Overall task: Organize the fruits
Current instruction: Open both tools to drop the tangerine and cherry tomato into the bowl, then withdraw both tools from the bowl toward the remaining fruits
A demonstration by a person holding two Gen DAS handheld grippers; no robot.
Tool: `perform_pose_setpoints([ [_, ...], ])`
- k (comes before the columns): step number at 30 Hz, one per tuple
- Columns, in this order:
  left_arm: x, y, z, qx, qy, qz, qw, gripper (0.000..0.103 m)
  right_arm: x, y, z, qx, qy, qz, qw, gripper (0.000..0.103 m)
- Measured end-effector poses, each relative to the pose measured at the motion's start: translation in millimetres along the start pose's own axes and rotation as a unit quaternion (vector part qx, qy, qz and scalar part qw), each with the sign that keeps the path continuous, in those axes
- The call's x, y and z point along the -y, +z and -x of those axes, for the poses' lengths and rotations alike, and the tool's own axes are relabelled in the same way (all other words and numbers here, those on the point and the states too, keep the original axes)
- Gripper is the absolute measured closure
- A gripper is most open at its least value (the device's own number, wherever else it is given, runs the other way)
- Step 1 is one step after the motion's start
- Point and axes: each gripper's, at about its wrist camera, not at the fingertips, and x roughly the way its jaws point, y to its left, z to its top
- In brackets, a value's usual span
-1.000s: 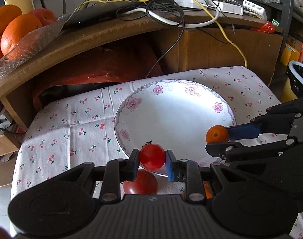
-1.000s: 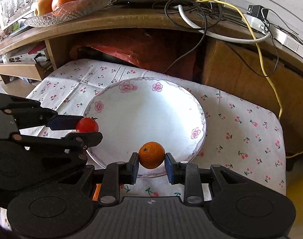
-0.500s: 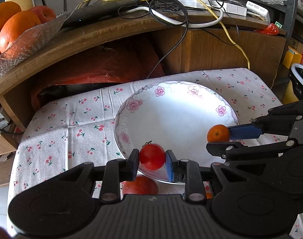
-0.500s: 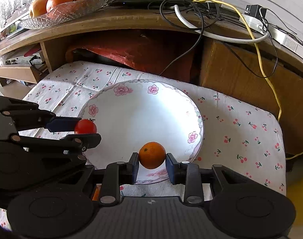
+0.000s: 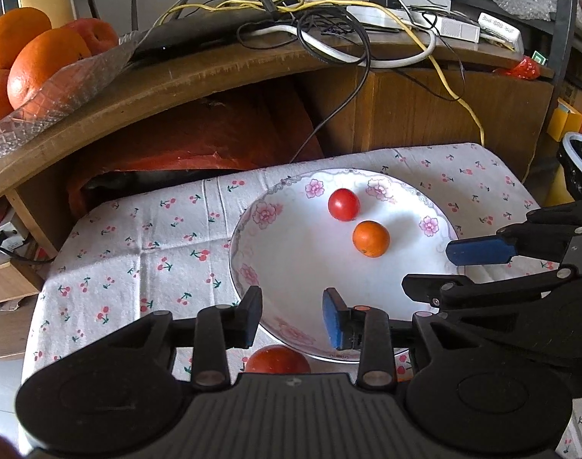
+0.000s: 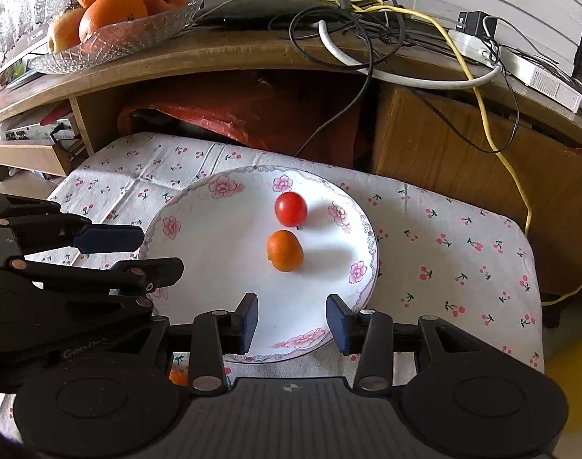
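A small red tomato [image 5: 343, 204] [image 6: 290, 209] and a small orange [image 5: 371, 238] [image 6: 285, 250] lie side by side on the white flowered plate [image 5: 291, 264] [image 6: 214, 237]. My left gripper [image 5: 293, 315] [image 6: 136, 252] is open over the plate's near left rim with nothing between its fingers. My right gripper [image 6: 293, 317] [image 5: 440, 266] is open too, empty, at the plate's near right rim. Another red tomato [image 5: 277, 359] lies on the cloth just below the left gripper, half hidden. A bit of orange fruit [image 6: 177, 378] peeks out under the right gripper.
The plate sits on a cherry-print cloth [image 5: 138, 237] over a low table. Behind it a wooden shelf [image 5: 214, 76] carries a glass bowl of oranges and apples [image 5: 42, 61] [image 6: 115, 34], a router and tangled cables [image 5: 329, 34]. A bin [image 5: 579, 164] stands at far right.
Both grippers opened and pulled back toward the near rim. The tomato and the small orange they held now rest on the far part of the plate.
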Motion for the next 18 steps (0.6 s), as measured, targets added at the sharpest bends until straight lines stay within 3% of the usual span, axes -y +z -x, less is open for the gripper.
perform_pose_setpoints([
  [18,-1,-1,16,0.015,-0.008,-0.011,0.9998,0.051,7,3,15,0.016,0.014,-0.021,1.0,0.062],
])
